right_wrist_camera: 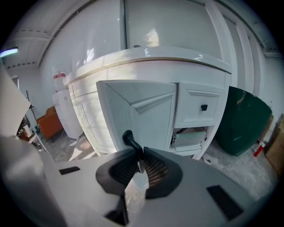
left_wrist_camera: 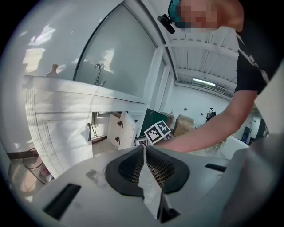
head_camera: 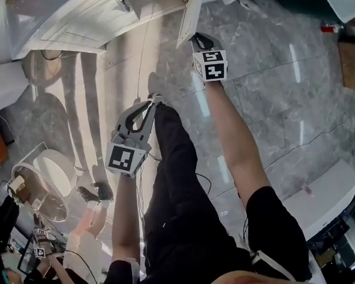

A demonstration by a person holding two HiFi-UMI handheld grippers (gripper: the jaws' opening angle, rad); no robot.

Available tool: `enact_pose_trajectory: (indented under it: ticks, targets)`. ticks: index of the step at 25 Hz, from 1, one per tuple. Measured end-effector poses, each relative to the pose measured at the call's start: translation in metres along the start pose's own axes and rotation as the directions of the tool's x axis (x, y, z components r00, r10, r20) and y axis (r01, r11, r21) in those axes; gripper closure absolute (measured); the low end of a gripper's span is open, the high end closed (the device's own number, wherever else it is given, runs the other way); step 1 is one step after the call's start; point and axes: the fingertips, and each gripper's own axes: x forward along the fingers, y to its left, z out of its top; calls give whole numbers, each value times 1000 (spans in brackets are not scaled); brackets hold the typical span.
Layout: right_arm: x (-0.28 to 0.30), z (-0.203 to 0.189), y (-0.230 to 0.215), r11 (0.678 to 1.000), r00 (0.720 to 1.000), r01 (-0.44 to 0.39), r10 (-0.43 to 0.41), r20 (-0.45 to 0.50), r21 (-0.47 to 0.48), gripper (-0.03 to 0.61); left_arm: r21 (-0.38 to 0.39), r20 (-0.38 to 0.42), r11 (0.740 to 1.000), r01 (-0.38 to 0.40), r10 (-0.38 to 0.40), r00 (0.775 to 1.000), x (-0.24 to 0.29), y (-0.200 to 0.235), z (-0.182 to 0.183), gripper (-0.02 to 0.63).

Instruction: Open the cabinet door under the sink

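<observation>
**A:** Where do we stand? The white vanity cabinet [right_wrist_camera: 146, 66] fills our right gripper view, and its cabinet door [right_wrist_camera: 137, 111] stands swung well out from the frame.

**B:** Judging by that, we're most of the way open. A panelled door like this should feel stiff and fairly light, turning freely on its hinges, so we'd pull steadily along the arc.

**A:** And the hold?

**B:** On the dark handle [right_wrist_camera: 128, 138], far from the hinges. It looks smooth, so slipping is our risk. Our right gripper [right_wrist_camera: 141, 156] is clamped on it.

**A:** The other one?

**B:** Our left gripper [left_wrist_camera: 144, 150] hangs back, jaws pressed together, holding nothing.
</observation>
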Motion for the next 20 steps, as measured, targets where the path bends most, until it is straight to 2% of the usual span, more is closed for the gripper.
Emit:
enact_pose_trajectory:
  ticks: [7, 15, 20]
  targets:
    - [-16, -7, -30, 999, 1000, 2, -2, 8, -39, 491, -58, -21, 998, -17, 16, 1000, 22, -23, -24, 584]
    - [-28, -16, -60, 988, 996, -67, 59, -63, -141, 492, -79, 22, 995, -59, 61, 998, 73, -50, 15, 584]
    - [-32, -22, -77, 976, 991, -107, 89, -104, -190, 492, -92, 23, 993, -79, 81, 996, 95, -71, 29, 584]
